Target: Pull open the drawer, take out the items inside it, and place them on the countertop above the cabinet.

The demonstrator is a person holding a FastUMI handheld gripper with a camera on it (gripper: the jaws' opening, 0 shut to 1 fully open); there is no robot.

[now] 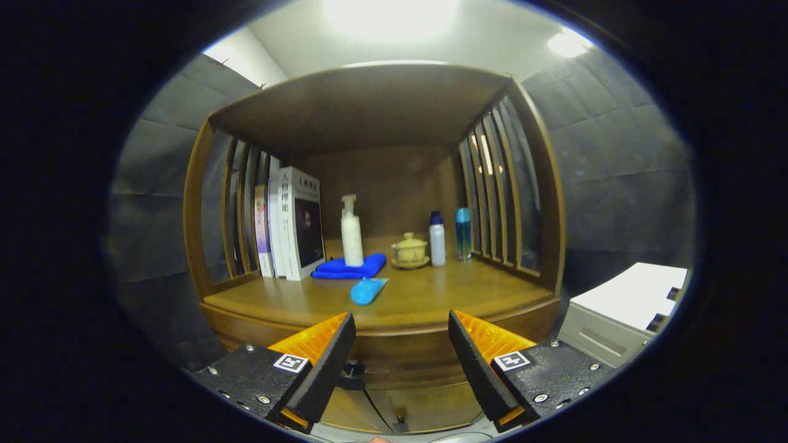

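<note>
Gripper view: the gripper [401, 344] hangs spread wide, holding nothing, level with the countertop [431, 301] edge; the drawer [406, 409] lies below centre, low between the fingers, front apparently closed.

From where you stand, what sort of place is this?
Probably a mock home corner in a padded booth: a wooden cabinet whose countertop holds books, a pump bottle and a lidded teacup. The open fingers hover empty before it.

Square marker tags on hand-held gripper [401, 335] (book titles illegible)
</note>
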